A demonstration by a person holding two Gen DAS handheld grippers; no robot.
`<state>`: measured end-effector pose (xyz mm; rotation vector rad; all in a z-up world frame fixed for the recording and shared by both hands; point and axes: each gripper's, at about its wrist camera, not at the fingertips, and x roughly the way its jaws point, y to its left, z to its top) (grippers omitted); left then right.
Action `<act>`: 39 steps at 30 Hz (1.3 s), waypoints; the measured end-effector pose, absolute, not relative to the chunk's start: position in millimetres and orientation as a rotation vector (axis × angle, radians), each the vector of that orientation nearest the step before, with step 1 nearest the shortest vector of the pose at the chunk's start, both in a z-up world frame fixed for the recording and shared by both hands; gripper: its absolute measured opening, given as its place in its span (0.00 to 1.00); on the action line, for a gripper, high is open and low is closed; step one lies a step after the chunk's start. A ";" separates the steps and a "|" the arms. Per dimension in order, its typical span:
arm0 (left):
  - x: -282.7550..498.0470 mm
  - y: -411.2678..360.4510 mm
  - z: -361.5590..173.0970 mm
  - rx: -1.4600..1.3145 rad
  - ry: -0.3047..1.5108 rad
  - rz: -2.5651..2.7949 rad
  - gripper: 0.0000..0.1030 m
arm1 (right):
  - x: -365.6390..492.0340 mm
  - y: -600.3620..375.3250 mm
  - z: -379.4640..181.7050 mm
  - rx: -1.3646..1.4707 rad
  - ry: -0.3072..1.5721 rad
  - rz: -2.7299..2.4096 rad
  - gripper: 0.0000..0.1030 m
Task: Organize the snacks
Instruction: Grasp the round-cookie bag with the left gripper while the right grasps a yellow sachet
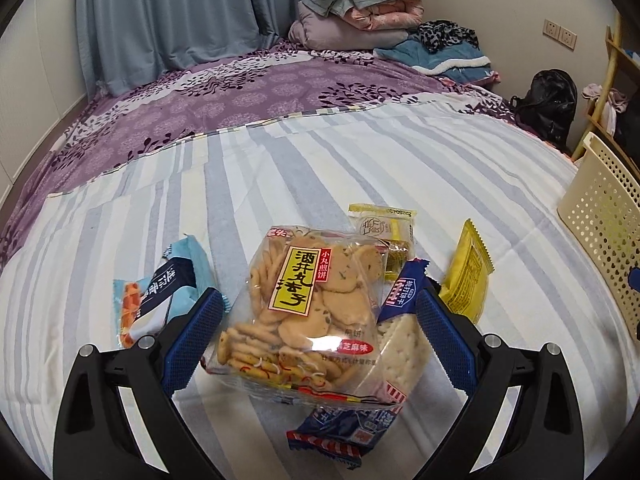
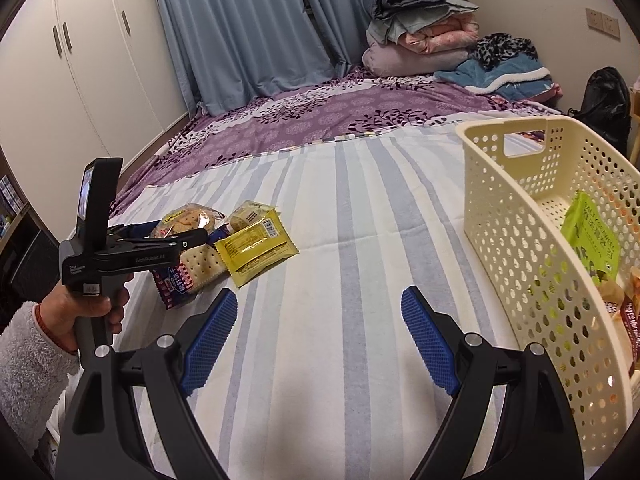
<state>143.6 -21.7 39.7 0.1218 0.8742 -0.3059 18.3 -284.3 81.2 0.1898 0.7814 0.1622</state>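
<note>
A clear bag of small round crackers (image 1: 308,312) with a yellow label lies on the striped bed sheet. My left gripper (image 1: 318,300) is open and straddles it, one blue pad on each side. Around the bag lie a light blue pack (image 1: 160,296), a blue soda-cracker pack (image 1: 400,320), a yellow packet (image 1: 468,276) and a small pale packet (image 1: 384,228). In the right wrist view, a hand (image 2: 92,308) holds the left gripper (image 2: 196,238) over this pile. My right gripper (image 2: 320,294) stands open over bare sheet, left of the cream basket (image 2: 504,216).
The basket (image 1: 600,216) holds a green seaweed pack (image 2: 592,236) and a brown pack (image 2: 628,312). Folded quilts (image 2: 420,40) and clothes sit at the far end of the bed. A black backpack (image 2: 608,108) leans by the wall. A wardrobe (image 2: 80,60) stands left.
</note>
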 end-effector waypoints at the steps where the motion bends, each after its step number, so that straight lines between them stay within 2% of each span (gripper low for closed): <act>1: 144.6 -21.2 39.0 0.116 0.875 -0.311 0.95 | 19.9 -282.3 80.0 0.189 0.786 0.166 0.81; 7: 144.7 -15.0 37.3 0.060 0.864 -0.360 0.79 | 28.8 -265.3 72.4 0.170 0.808 0.189 0.81; 13: 139.8 -3.8 38.9 0.019 0.857 -0.333 0.75 | 39.8 -251.8 65.0 0.155 0.835 0.211 0.81; 15: 137.2 2.7 42.3 -0.002 0.850 -0.313 0.71 | 45.0 -246.9 61.0 0.162 0.852 0.227 0.81; 24: 105.4 26.9 58.7 -0.057 0.815 -0.297 0.70 | 77.2 -218.9 38.8 0.209 0.943 0.323 0.81; 36: 51.0 63.4 33.0 -0.100 0.886 -0.242 0.70 | 134.3 -208.0 19.3 0.330 1.001 0.327 0.82; 39: 46.9 67.7 26.3 -0.109 0.907 -0.251 0.76 | 144.3 -205.0 18.9 0.323 0.996 0.313 0.80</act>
